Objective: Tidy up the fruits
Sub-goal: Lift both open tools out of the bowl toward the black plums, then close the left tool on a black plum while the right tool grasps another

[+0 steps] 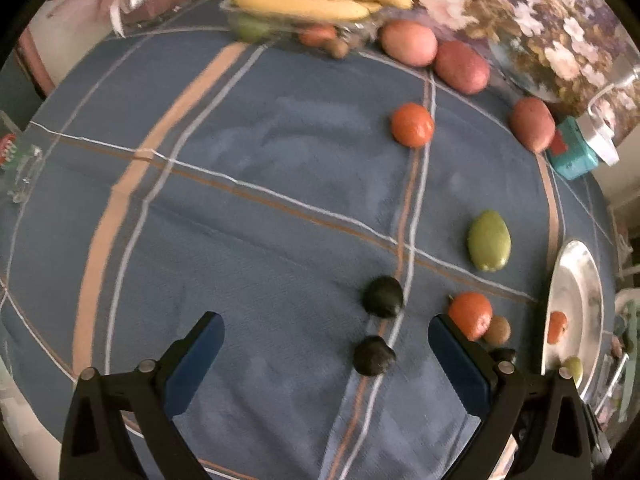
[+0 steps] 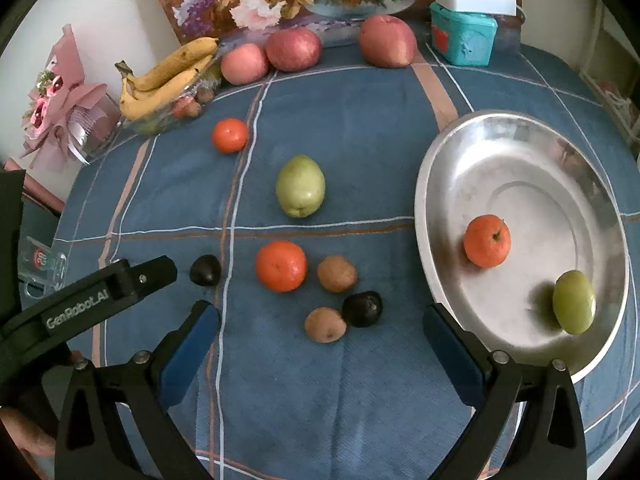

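The left hand-held gripper hovers low over the bench with its jaws wide and nothing between the pads; one dark fruit lies on the cloth inside the gap, nearer the right finger and touching neither, and a second dark fruit lies just beyond the fingertips. In the right wrist view this gripper enters from the left as a black arm, its tip just beside a dark fruit. The right hand-held gripper is also wide and holds nothing; it points at the small group of fruit in the middle of the cloth, and its right finger stands just beside the rim of the plate. On the plate lie two fruits, well apart: one orange and one small green fruit. On the cloth I count two more oranges, one near and one far, one big green fruit, two brown kiwis, and a dark fruit touching the nearer kiwi. The right view shows two dark fruits; I cannot tell how they match those in the left view. At the far edge are three red apples in a row, and a glass dish with one bunch of bananas on top of other small fruit.
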### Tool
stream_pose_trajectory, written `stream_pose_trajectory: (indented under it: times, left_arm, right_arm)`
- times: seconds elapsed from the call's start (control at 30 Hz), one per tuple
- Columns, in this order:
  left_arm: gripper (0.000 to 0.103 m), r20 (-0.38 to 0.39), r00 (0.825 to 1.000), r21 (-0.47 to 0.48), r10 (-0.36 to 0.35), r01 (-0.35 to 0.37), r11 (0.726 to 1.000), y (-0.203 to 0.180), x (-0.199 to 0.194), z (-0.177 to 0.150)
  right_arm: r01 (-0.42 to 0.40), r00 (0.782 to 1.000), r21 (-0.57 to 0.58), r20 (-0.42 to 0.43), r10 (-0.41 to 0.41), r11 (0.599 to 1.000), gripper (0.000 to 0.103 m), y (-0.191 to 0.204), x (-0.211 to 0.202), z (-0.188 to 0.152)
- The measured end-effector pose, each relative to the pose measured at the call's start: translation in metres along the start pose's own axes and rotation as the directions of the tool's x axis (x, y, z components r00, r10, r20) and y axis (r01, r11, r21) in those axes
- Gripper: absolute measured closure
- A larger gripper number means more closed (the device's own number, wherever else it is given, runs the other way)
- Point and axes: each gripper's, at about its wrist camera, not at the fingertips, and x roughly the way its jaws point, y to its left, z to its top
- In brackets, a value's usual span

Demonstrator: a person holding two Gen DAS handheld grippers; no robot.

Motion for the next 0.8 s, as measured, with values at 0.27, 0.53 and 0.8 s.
stream_pose_trajectory:
  times: [0.27, 0.53, 0.8]
  left_arm:
    - [0.021, -0.075, 0.996, 0.012, -0.046, 0.047, 0.999, -0.012, 0.013, -0.010]
    - [0.048, -0.122, 0.990, 0.000, -0.075, 0.075, 0.997, -0.020, 0.023, -0.015]
    - [0.068, -0.141, 0.987, -0.009, -0.079, 0.078, 0.997, -0.027, 0.027, -0.019]
  right_arm:
    - [0.009, 1.000, 0.038, -0.019, -0.008, 0.999, 0.034, -0.010, 0.003, -0.002]
    - [0.000, 1.000, 0.091, -0.016, 0.002, 0.996, 0.056, -0.023, 0.009, -0.001]
    - [0.007, 0.999, 0.107, -0.044, -0.002, 0.994, 0.066, -0.031, 0.019, -0.003]
